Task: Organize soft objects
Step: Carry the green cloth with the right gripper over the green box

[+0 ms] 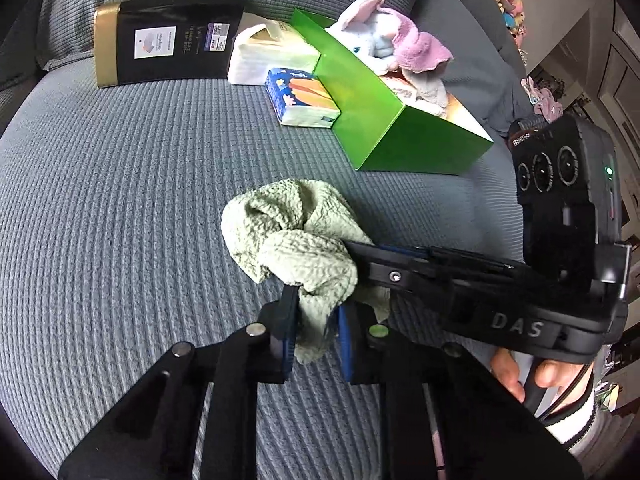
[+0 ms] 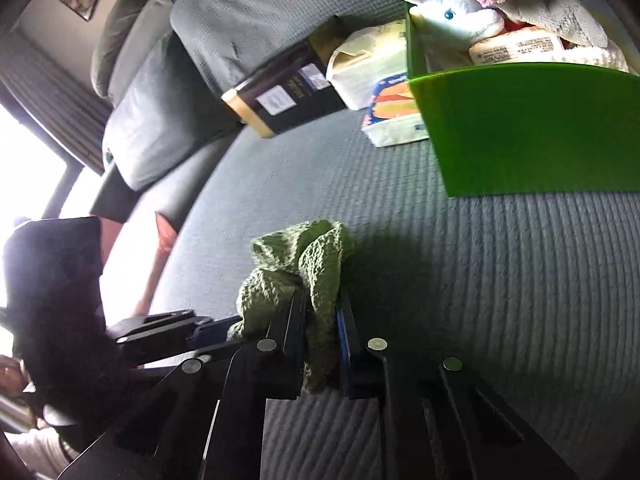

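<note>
Green box [image 1: 384, 120] holding plush toy [image 1: 376, 32], both hand-held grippers clamping green cloth [image 1: 288, 236]

Both fisheye views are taken from the wrists, angled steeply down and close over the grey ribbed sofa seat [image 1: 120, 200]. Shared by both are the crumpled pale-green terry cloth [image 1: 288, 240] [image 2: 304, 264] close below and the bright green open box [image 1: 384, 120] [image 2: 532, 128] farther off.
</note>
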A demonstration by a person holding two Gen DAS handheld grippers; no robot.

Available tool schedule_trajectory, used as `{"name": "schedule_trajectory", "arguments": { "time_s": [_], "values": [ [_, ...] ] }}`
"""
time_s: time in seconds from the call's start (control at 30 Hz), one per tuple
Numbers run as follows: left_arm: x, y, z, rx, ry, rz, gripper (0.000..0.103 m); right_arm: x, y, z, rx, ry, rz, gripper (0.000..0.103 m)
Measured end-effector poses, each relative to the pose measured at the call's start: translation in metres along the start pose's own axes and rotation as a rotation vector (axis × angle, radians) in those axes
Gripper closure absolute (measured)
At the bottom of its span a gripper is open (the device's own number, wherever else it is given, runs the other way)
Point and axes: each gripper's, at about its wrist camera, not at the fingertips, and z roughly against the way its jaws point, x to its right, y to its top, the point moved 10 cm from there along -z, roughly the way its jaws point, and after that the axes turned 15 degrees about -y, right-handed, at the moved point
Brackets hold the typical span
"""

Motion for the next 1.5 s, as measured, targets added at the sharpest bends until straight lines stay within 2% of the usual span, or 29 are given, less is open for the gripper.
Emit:
{"name": "schedule_trajectory", "arguments": {
  "time_s": [0.53, 0.87, 1.03, 1.2, 1.5],
  "values": [
    [0.040, 0.008, 0.074, 0.139, -0.022, -0.050, 0.088, -0.051, 0.010, 0.067, 0.134, 0.075, 0.052, 0.087],
    [0.063, 0.019, 0.093, 0.184, -0.013, -0.101, 0.089, -0.065, 0.017, 0.101, 0.217, 0.099, 0.073, 0.087],
    [0.074, 0.026, 0.090, 0.185, -0.022, -0.116, 0.089, -0.060, 0.021, 0.113, 0.246, 0.111, 0.060, 0.087],
    [0.090, 0.036, 0.077, 0.167, -0.038, -0.138, 0.089, -0.044, 0.026, 0.124, 0.283, 0.082, 0.038, 0.087],
    [0.122, 0.080, 0.040, 0.130, -0.070, -0.211, 0.089, 0.005, 0.055, 0.154, 0.383, 0.030, -0.035, 0.087]
  ]
}}
